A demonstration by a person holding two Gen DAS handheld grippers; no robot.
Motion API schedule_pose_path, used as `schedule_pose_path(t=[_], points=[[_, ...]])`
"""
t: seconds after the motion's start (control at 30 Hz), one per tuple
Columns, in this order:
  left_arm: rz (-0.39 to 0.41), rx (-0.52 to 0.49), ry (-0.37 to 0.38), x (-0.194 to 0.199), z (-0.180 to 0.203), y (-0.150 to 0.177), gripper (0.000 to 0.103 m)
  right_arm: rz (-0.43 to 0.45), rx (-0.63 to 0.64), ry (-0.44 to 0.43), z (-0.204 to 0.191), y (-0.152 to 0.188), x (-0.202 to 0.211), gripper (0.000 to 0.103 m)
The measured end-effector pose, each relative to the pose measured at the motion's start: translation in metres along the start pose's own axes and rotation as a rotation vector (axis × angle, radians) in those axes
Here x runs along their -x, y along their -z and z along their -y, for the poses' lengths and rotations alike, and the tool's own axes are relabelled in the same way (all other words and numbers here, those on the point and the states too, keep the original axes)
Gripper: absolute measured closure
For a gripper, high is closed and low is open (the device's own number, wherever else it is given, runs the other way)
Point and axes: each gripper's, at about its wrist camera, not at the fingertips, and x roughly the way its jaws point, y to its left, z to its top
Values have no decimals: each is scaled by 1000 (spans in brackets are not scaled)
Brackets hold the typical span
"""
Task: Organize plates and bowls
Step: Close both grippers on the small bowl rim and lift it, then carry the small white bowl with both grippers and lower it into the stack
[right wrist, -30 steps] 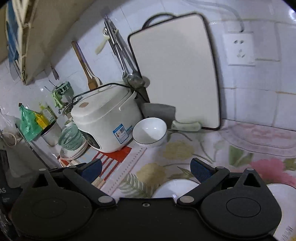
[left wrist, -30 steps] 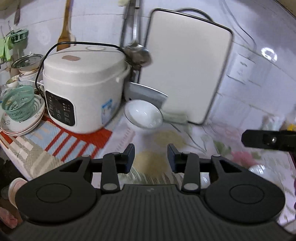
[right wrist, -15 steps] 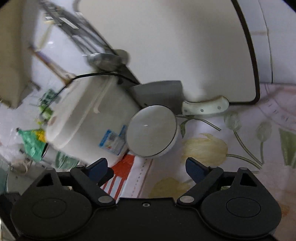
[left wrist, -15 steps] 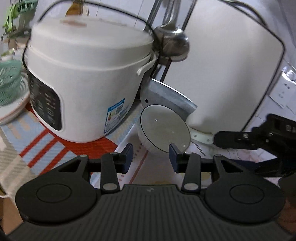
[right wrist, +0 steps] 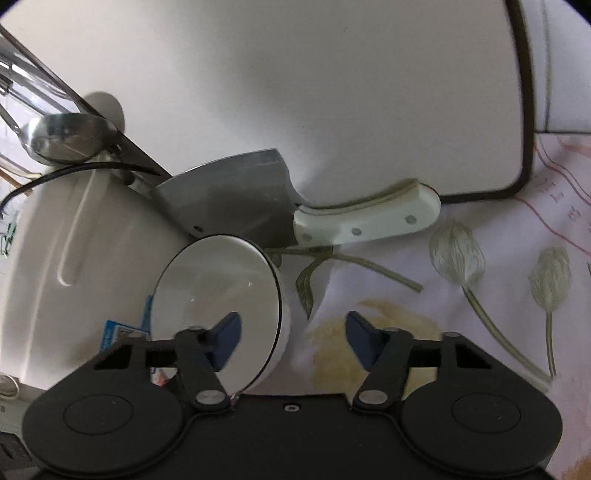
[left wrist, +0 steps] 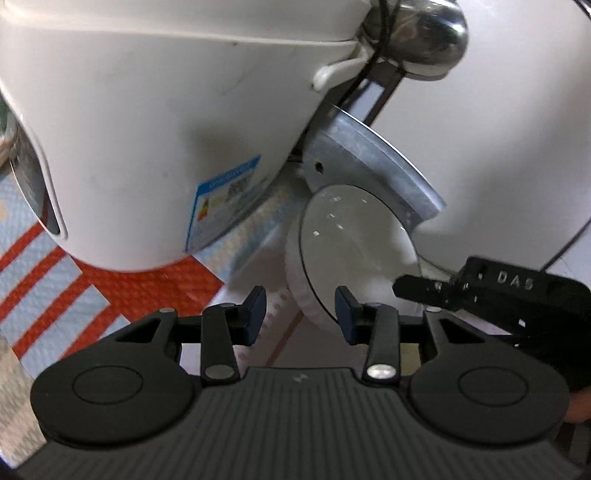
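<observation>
A white bowl (left wrist: 354,251) with a thin dark rim line stands on the counter against the rice cooker (left wrist: 147,129). My left gripper (left wrist: 299,314) straddles its near left rim, one fingertip outside and one over the inside; its jaws are closing a little and the pads do not press. In the right wrist view the same bowl (right wrist: 214,295) has its right wall between the jaws of my right gripper (right wrist: 294,332). That gripper's left finger (right wrist: 227,332) is inside the bowl and the other outside; the jaws are closing, with a gap still showing.
A cleaver (right wrist: 229,195) with a pale handle (right wrist: 369,221) leans just behind the bowl, against a white cutting board (right wrist: 295,92). A steel ladle (left wrist: 424,33) hangs above. The cooker stands on a red-striped mat (left wrist: 110,288). A floral cloth (right wrist: 480,295) covers the counter to the right.
Both grippers have moved forward and down onto the bowl, which now fills the near view. The right gripper's jaws have narrowed a lot; the left's stay narrow.
</observation>
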Motion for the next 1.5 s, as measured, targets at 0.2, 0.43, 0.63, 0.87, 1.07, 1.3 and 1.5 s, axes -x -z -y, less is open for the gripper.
schedule_pose_path(t=[0.2, 0.43, 0.63, 0.87, 1.07, 1.3, 1.5], points=[[-49, 37, 54, -9, -3, -3, 80, -17, 25, -3, 2, -7, -18, 88], [-59, 9, 30, -1, 7, 6, 81, -48, 29, -18, -3, -7, -8, 91], [-51, -45, 45, 41, 28, 14, 81, -22, 26, -41, -1, 9, 40, 90], [-55, -115, 92, 100, 61, 30, 81, 42, 11, -69, 6, 41, 114, 88], [-46, -198, 115, 150, 96, 52, 81, 80, 15, -65, 15, 72, 173, 88], [-58, -278, 116, 184, 125, 83, 81, 145, -40, -102, 43, 107, 225, 86], [-109, -349, 99, 196, 149, 112, 81, 160, -108, -84, 66, 134, 246, 86]])
